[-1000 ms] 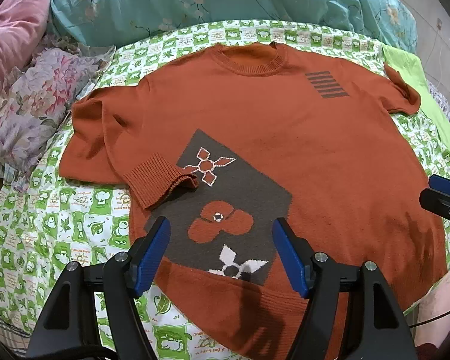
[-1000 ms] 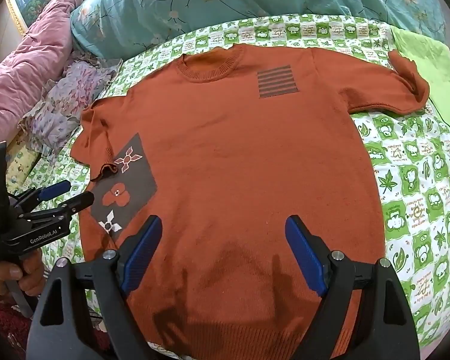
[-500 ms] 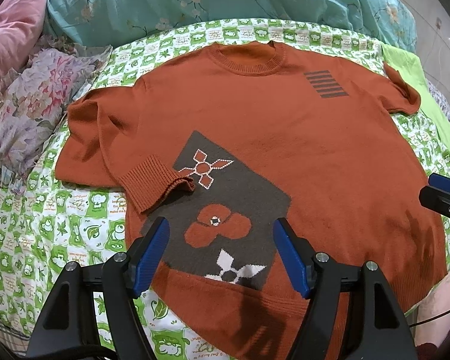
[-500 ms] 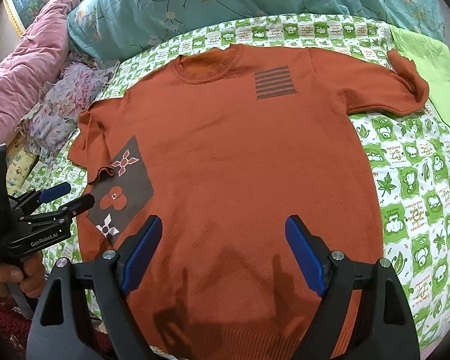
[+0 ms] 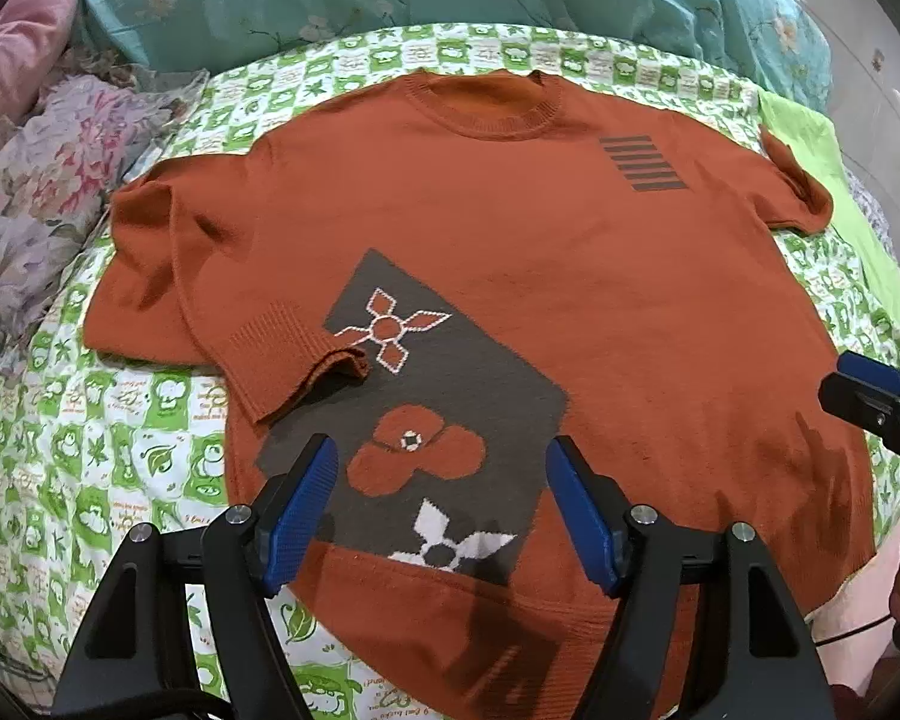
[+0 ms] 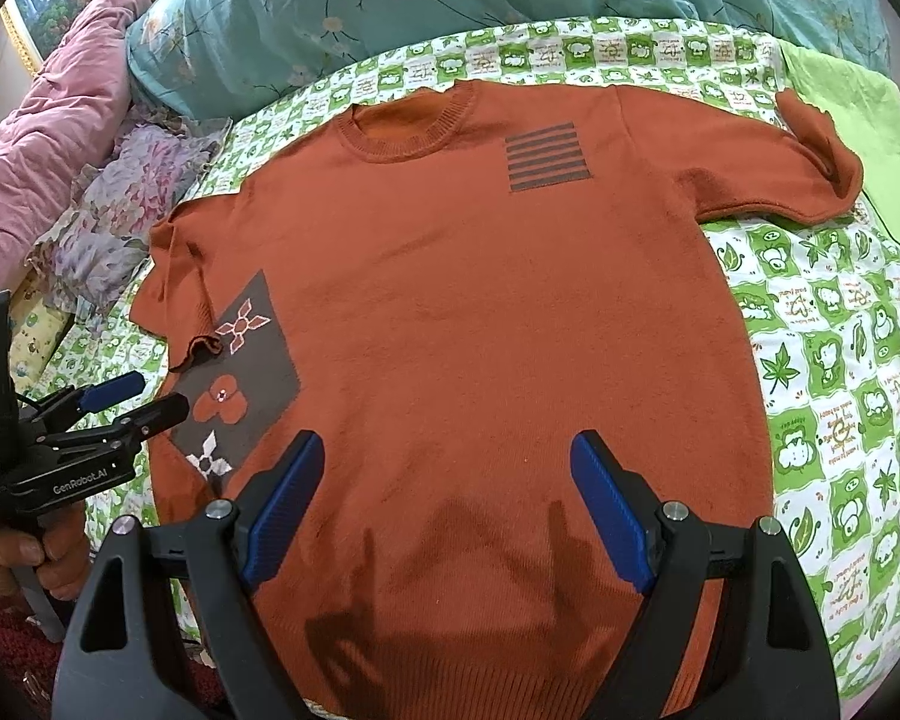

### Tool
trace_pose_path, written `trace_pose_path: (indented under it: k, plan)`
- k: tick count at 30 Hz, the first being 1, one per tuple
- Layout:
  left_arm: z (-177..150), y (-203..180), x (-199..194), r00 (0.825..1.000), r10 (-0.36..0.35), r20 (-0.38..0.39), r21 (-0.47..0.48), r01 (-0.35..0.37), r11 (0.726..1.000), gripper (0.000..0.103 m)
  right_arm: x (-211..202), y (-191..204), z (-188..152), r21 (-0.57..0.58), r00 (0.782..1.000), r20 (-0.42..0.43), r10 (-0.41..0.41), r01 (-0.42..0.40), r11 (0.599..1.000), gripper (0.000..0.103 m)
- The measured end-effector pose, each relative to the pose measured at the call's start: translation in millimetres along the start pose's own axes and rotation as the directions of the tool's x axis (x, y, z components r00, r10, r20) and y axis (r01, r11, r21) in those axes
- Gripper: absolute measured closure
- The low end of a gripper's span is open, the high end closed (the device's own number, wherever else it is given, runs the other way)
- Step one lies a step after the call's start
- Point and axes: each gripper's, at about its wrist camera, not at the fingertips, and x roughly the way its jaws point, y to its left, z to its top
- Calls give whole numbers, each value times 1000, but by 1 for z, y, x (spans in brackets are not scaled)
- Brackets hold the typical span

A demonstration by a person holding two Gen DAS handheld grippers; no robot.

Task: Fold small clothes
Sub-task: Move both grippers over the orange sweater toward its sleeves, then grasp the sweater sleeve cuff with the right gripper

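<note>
With the sweater (image 5: 510,252) flat on the bed (image 5: 90,456), both empty, wide-open grippers, left (image 5: 438,510) and right (image 6: 444,504), should probably pinch the near hem corners evenly before folding.

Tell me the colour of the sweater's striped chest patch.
Dark grey bars on rust orange, clearest in right wrist view.

My left gripper (image 5: 441,504) and right gripper (image 6: 444,504) look alike: black angular frames, silver screws, ribbed blue pads (image 6: 609,516); white GenRobot.AI lettering marks the left one's side
</note>
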Motion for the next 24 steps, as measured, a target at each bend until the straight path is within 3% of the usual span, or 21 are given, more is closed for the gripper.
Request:
trace_pose_path:
  k: [5,8,15,24]
  plan:
    - [6,-4,3,998,-65,-5,5,65,998,33,-1,-8,6,7,998,56,15,-15,1000,19]
    - [9,-10,3,998,-69,14,23,68,997,33,1,-16,11,30,999,47,7,-9,1000,19]
    - [21,-4,13,999,-27,28,-1,27,1000,31,-2,-51,28,124,998,7,-60,58,991,19]
    - [57,-2,34,999,42,10,21,-43,999,27,-21,-127,73,212,983,122,-138,110,971,19]
